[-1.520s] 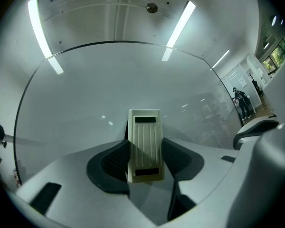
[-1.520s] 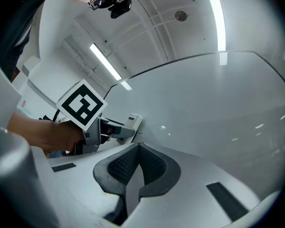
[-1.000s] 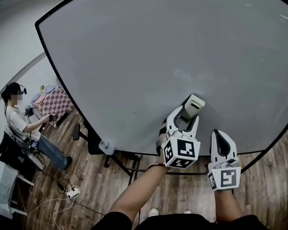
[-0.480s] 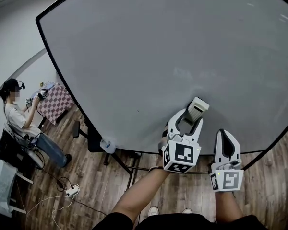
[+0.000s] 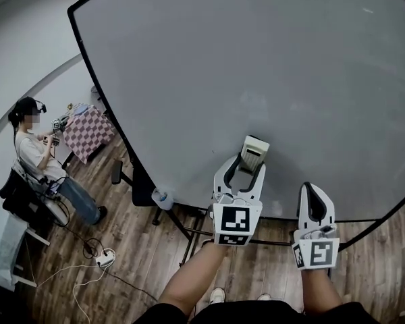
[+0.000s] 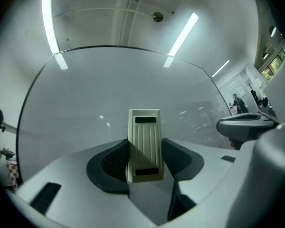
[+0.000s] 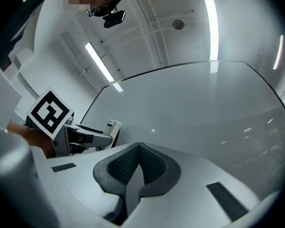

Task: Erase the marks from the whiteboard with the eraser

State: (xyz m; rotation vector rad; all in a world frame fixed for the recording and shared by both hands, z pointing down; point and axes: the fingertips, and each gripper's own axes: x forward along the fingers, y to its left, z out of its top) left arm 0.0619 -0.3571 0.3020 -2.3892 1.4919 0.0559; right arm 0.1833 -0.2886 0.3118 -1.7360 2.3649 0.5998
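Left gripper (image 5: 251, 167) has slid over to its own left since half a second ago, taking the eraser (image 6: 144, 144) with it. The head camera swung as well, so the whiteboard (image 5: 256, 52) edge sits further right in the head view now. Right gripper (image 5: 313, 198) has barely budged.

Left jaws are clamped on the eraser, one pad on each long side, around its lower half. It's a cream block with a ribbed back. Its long axis runs straight out along the jaws, so it sticks forward past the tips and points up the board, close in front of the board's lower part. Right gripper's pads are pressed together with nothing between them, and it hangs just to the right of the left one.

What the next stroke turns on, as I see it: whatever's left to wipe lies ahead of the eraser's tip, further up the board. I can make out a faint greyish smudge (image 5: 256, 103) there in the head view. It's so pale it might be leftover marker or just a reflection, hard to call. If it's marker, I'd guess the left arm just pushes forward along the eraser's own axis. Left is nearer and the only one holding anything, so the right has no job here.
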